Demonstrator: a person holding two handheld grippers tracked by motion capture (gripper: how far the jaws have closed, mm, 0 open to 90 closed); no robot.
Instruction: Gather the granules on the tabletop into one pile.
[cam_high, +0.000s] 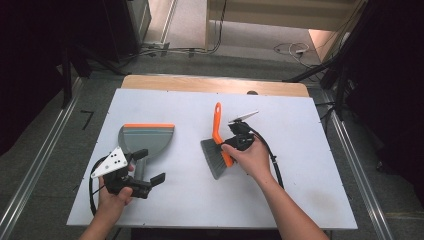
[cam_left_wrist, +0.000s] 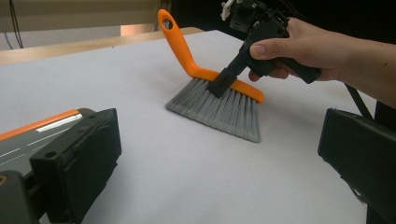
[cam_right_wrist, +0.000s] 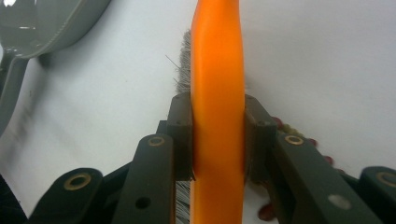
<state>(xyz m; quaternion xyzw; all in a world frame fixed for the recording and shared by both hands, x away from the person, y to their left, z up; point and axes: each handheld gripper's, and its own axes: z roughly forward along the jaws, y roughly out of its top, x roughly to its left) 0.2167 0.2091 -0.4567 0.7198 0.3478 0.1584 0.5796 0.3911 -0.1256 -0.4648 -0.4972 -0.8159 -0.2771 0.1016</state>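
A hand brush (cam_high: 216, 124) with an orange handle and grey bristles (cam_high: 212, 159) lies mid-table. My right gripper (cam_high: 228, 147) is shut on its orange back, the pads (cam_right_wrist: 181, 135) pressing both sides of the brush (cam_right_wrist: 218, 84). A grey dustpan (cam_high: 146, 139) with an orange lip lies flat at the left. My left gripper (cam_high: 149, 167) is open just in front of the dustpan's handle end, with nothing between its fingers. In the left gripper view the left gripper (cam_left_wrist: 217, 163) is spread wide, the dustpan (cam_left_wrist: 28, 137) lies beside its left jaw, and the brush (cam_left_wrist: 219, 109) and right gripper (cam_left_wrist: 225, 82) are beyond.
The white table (cam_high: 310, 165) has a bare wooden strip (cam_high: 215, 84) along its far edge. Metal rails (cam_high: 30, 175) run along both sides on the floor, with cables (cam_high: 292, 49) behind. The dustpan (cam_right_wrist: 42, 25) shows at the upper left of the right gripper view.
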